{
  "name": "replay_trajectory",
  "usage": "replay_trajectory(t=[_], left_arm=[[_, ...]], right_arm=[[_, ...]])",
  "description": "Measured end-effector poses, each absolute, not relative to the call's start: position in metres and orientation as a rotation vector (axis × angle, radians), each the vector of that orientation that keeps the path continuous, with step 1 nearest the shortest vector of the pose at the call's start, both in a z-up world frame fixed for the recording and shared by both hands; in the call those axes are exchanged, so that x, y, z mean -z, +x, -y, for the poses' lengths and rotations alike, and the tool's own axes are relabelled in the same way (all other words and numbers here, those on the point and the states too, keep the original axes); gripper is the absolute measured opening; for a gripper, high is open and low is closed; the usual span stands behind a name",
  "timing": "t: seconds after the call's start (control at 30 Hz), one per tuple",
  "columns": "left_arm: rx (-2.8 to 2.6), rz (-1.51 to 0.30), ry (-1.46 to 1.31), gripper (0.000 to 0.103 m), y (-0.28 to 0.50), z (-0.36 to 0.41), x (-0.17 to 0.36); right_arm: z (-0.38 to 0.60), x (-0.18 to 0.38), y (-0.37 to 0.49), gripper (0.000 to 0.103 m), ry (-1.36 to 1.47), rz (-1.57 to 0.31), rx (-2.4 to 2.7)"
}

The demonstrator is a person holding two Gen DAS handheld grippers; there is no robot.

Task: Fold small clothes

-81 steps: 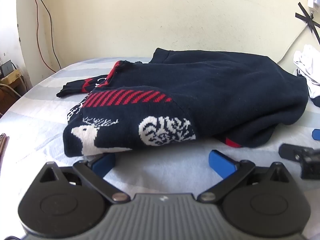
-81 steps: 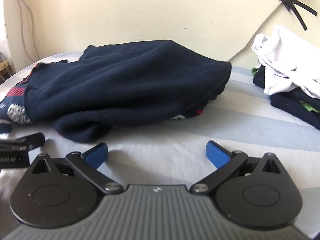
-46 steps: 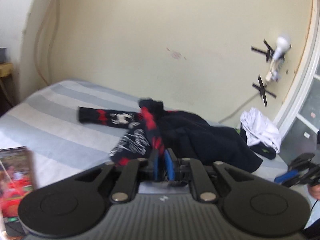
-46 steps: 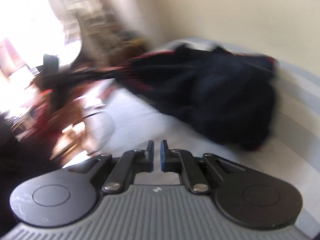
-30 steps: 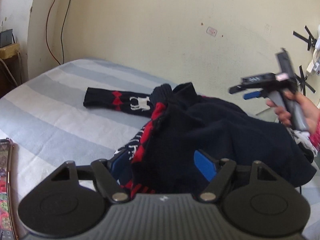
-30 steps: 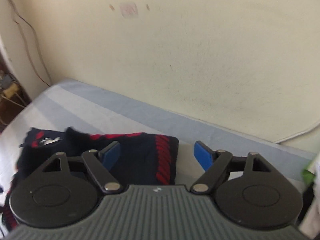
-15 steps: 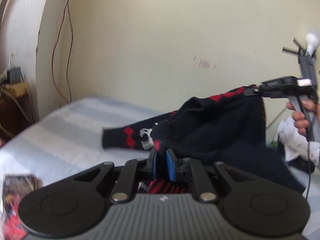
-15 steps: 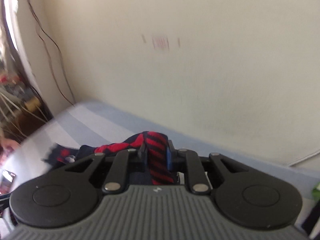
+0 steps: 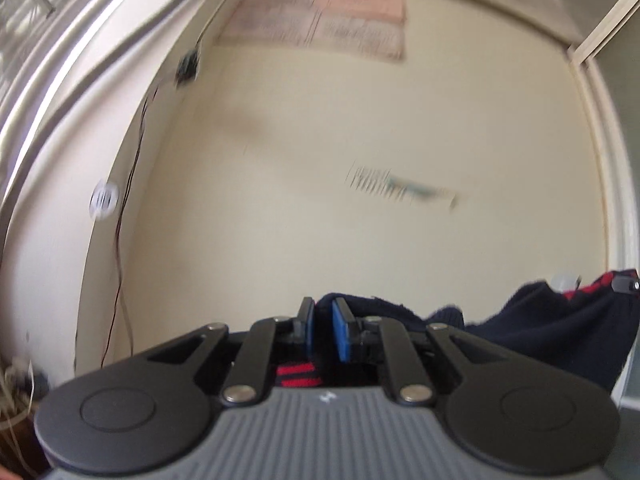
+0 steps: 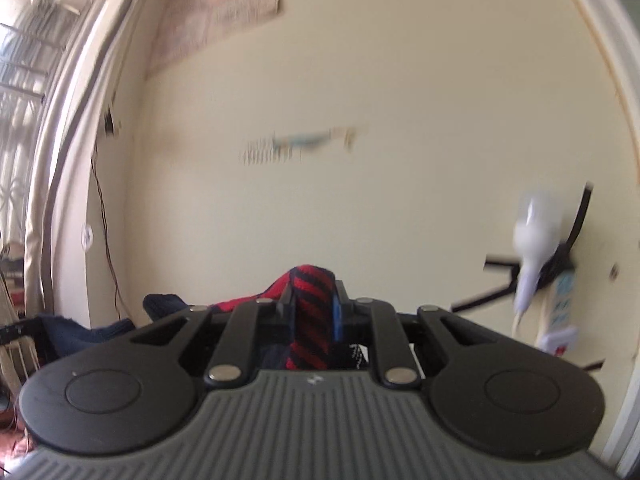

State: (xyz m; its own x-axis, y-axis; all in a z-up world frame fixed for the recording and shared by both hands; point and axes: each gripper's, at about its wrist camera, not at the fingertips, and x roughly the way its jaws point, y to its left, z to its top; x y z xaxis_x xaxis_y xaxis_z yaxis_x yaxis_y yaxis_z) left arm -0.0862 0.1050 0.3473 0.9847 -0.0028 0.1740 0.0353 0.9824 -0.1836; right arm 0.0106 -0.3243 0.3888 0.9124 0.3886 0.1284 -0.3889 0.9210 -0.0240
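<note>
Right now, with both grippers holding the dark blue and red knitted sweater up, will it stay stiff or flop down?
Probably flop: the dark blue and red knitted sweater sags in a soft curve between the left gripper and right gripper. Its thick knit looks fairly heavy. The striped edge bunched between the right fingers suggests it will not slip easily.

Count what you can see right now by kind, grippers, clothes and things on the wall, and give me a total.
Grippers: 2, left gripper and right gripper, both shut on the sweater
Clothes: 1, navy and red sweater
Wall items: 3, paper chart, light bulb, power strip
Total: 6
</note>
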Motion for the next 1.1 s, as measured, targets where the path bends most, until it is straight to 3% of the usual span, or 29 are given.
replay_trajectory(t=[0.23,0.47,0.67,0.7,0.77,0.9,1.1], left_arm=[[0.035,0.326,-0.134,0.010,-0.116,-0.068,-0.403],[0.026,0.153,-0.082,0.010,-0.025,-0.052,-0.367],[-0.099,-0.172,0.032,0.016,0.158,-0.004,-0.265],[-0.134,-0.264,0.096,0.017,0.190,0.007,-0.235],[-0.172,-0.490,0.124,0.010,0.233,0.013,-0.173],[-0.058,-0.605,0.050,0.011,0.209,-0.011,-0.094],[0.061,-0.659,-0.006,0.012,0.130,-0.060,-0.045]], right_arm=[[0.350,-0.431,-0.037,0.019,0.045,0.288,-0.437],[0.387,-0.417,0.040,0.020,0.087,0.171,-0.492],[0.373,-0.323,0.199,0.022,0.149,-0.133,-0.362],[0.366,-0.298,0.236,0.029,0.135,-0.202,-0.321],[0.356,-0.244,0.302,0.039,0.079,-0.340,-0.226],[0.397,-0.150,0.346,0.039,0.175,-0.544,-0.219],[0.471,-0.070,0.318,0.044,0.163,-0.708,-0.319]])
